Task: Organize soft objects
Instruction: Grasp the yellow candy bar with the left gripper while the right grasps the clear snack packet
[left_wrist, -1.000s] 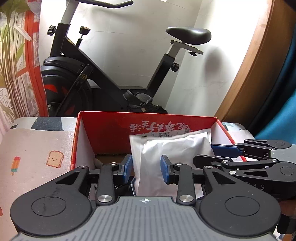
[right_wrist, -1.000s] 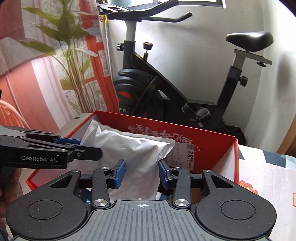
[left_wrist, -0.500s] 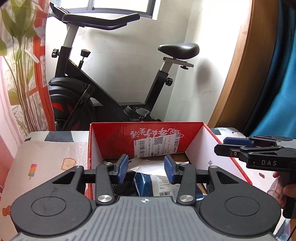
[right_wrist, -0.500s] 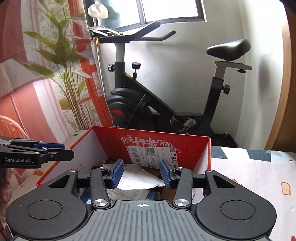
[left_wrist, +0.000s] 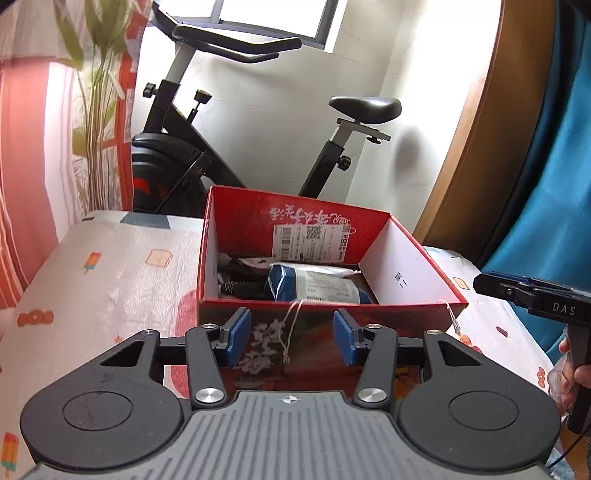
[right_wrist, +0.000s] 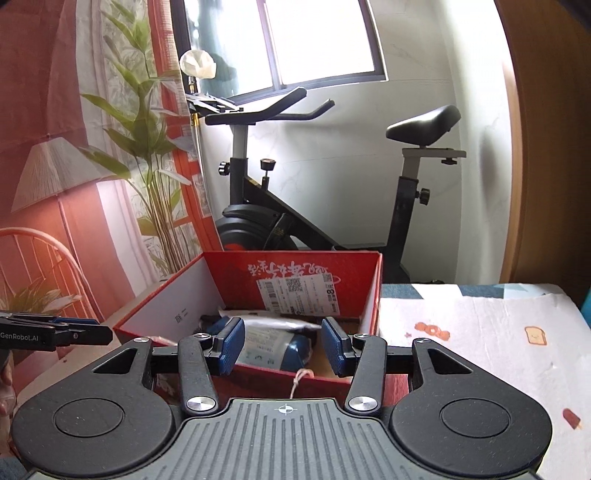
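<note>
Both my claws hang spread and empty before the red box (left_wrist: 406, 258).
A blue-and-white packet (left_wrist: 314, 284) lies inside; left claw (left_wrist: 291, 341), right claw (right_wrist: 282, 345).

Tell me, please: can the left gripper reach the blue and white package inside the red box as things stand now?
Probably yes. The left gripper is open and holds nothing, the red box has no lid, and the blue and white package lies on top of the contents. Only the near wall stands between them, so it must go over that.
</note>
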